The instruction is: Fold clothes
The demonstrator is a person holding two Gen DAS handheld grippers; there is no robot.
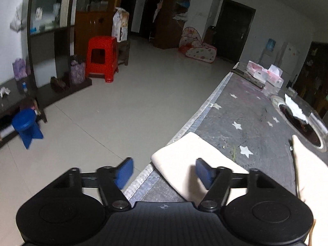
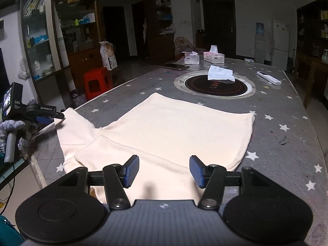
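While my cream top point(image 2: 174, 127) lies flat on the surface point(image 2: 287, 110), my left gripper point(image 1: 164, 173) and right gripper point(image 2: 164, 171) hang wide apart above its near parts, ready to grab and fold.

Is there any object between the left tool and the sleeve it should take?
Nothing visible. The left tool is open right at the sleeve on the table edge. The tissue lies far behind the shirt.

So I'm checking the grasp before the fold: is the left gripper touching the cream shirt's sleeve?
Cannot tell. In the left wrist view the left gripper is open around the sleeve; in the right wrist view it meets the sleeve's tip, but no clear contact shows.
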